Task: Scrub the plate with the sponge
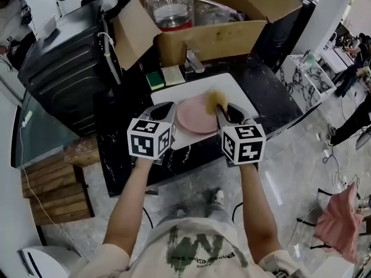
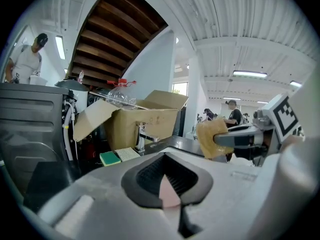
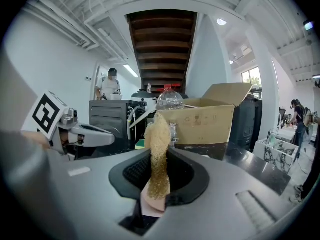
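Note:
A pink plate (image 1: 194, 116) lies on a white board (image 1: 235, 90) on the dark counter. My left gripper (image 1: 167, 112) is at the plate's left rim; in the left gripper view a pink sliver of the plate (image 2: 169, 191) sits pinched between its jaws, so my left gripper (image 2: 170, 186) is shut on it. My right gripper (image 1: 223, 110) is shut on a yellow mesh sponge (image 1: 217, 100), held over the plate's right side. In the right gripper view the sponge (image 3: 159, 156) stands upright between the jaws above the pink plate (image 3: 149, 204). The sponge (image 2: 212, 139) also shows in the left gripper view.
A green sponge (image 1: 155, 80) and a cream pad (image 1: 173, 74) lie behind the board near a faucet (image 1: 194, 61). An open cardboard box (image 1: 232, 35) with a plastic bottle (image 1: 169, 7) stands at the back. A black appliance (image 1: 69, 68) is on the left.

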The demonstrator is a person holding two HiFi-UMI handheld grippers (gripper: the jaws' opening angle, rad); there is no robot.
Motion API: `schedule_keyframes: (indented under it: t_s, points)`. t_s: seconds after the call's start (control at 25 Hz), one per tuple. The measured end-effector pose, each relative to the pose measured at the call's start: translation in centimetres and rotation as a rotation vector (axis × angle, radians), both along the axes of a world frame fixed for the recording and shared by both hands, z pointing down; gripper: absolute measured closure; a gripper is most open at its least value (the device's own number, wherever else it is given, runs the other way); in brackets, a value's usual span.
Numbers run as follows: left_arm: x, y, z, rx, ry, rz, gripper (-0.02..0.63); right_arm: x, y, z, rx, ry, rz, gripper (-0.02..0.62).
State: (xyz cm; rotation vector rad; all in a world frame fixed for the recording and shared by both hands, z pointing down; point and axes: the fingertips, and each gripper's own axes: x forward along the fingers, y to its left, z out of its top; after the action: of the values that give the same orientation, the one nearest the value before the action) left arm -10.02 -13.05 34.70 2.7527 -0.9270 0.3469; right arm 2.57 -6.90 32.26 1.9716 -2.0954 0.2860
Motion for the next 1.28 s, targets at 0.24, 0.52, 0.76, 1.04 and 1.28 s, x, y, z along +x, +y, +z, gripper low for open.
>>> schedule_keyframes:
  t_s: [0.24, 0.52, 0.76, 1.04, 1.28]
  points:
    - [1.1, -2.6, 0.3, 0.007, -0.006, -0.075, 0.604, 1.7, -3.4, 0.5, -0.003, -0.010, -0.075, 0.534]
    - [3.0, -5.9, 1.2, 0.008, -0.032, -0.209, 0.604, 4.5, -8.3, 0.9, -0.011, -0.022, -0.203, 0.534]
    - [5.0, -7.7, 1.3, 0.014, -0.063, -0.307, 0.604, 6.7, -11.6, 0.7, -0.016, -0.026, -0.311, 0.534]
    - [5.5, -9.2, 1.8, 0.000, -0.091, -0.407, 0.603, 7.8, -14.9, 1.1, -0.024, -0.039, -0.417, 0.534]
    - [5.4, -9.9, 2.6, -0.017, -0.114, -0.456, 0.604, 7.6, -16.1, 2.0, -0.041, -0.047, -0.476, 0.534]
